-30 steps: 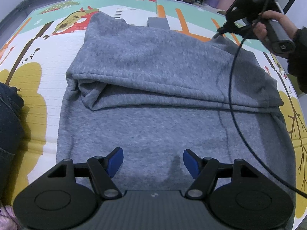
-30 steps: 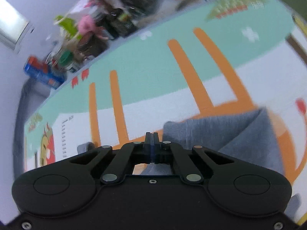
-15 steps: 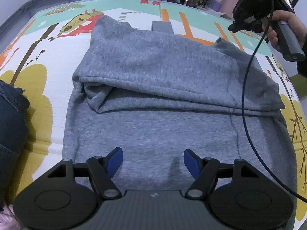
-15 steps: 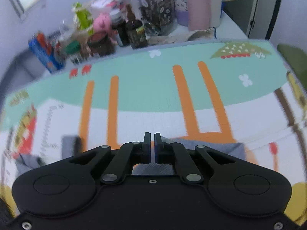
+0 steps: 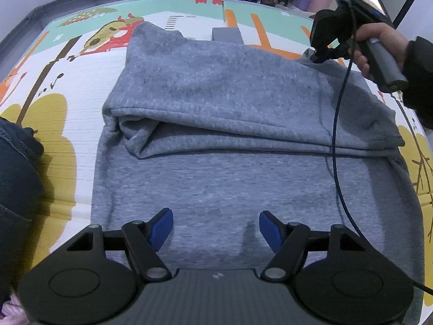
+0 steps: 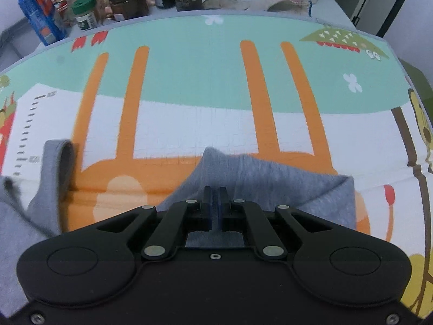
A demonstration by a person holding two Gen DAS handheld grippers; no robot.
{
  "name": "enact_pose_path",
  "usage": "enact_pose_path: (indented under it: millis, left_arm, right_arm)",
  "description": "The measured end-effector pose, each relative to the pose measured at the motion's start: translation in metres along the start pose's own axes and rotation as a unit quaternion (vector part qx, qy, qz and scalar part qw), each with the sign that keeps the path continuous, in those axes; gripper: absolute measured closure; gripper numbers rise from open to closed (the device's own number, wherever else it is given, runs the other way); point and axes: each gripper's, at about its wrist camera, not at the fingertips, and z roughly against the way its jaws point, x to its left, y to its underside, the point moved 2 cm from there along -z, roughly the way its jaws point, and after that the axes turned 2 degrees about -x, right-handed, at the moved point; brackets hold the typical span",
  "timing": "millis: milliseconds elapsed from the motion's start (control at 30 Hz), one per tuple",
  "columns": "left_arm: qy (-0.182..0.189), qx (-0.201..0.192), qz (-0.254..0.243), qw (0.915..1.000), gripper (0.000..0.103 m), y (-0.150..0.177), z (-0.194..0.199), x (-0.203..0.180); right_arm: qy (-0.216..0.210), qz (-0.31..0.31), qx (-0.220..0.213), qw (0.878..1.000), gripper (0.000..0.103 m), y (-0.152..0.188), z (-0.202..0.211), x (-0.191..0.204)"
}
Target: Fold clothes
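Observation:
A grey sweatshirt [image 5: 230,86] lies on a colourful play mat [image 5: 81,81], its far part folded toward me over the near part. My left gripper [image 5: 216,227] hovers over the near hem, open, nothing between its blue pads. At the garment's far right corner, a hand [image 5: 379,38] holds my right gripper [image 5: 319,55]. In the right wrist view the right gripper [image 6: 215,192] is shut, and grey fabric [image 6: 270,178] tents up around its fingers. A grey cuff [image 6: 56,168] sticks out at the left.
Jars, bottles and a blue can [image 6: 40,19] crowd the table behind the mat's far edge. A black cable [image 5: 335,135] hangs from the right gripper across the sweatshirt. A leg in jeans [image 5: 16,176] is at the left edge.
The right gripper rolled level and came down to the sweatshirt's far right corner, staying shut. The left gripper kept its place and stayed open.

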Motion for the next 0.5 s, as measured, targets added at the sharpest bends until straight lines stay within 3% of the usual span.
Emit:
enact_pose_path:
  millis: [233,500]
  left_arm:
    - [-0.012,-0.003,0.0,0.9999,0.03,0.0,0.004,0.002]
    - [-0.019,-0.015,-0.027,0.9994,0.029,0.003,0.02,-0.01]
  right_arm:
    - [0.001,-0.014,-0.012,1.0,0.097,-0.01,-0.01,0.004]
    - [-0.051,-0.028,-0.048,0.997,0.092,-0.002,0.038,-0.002]
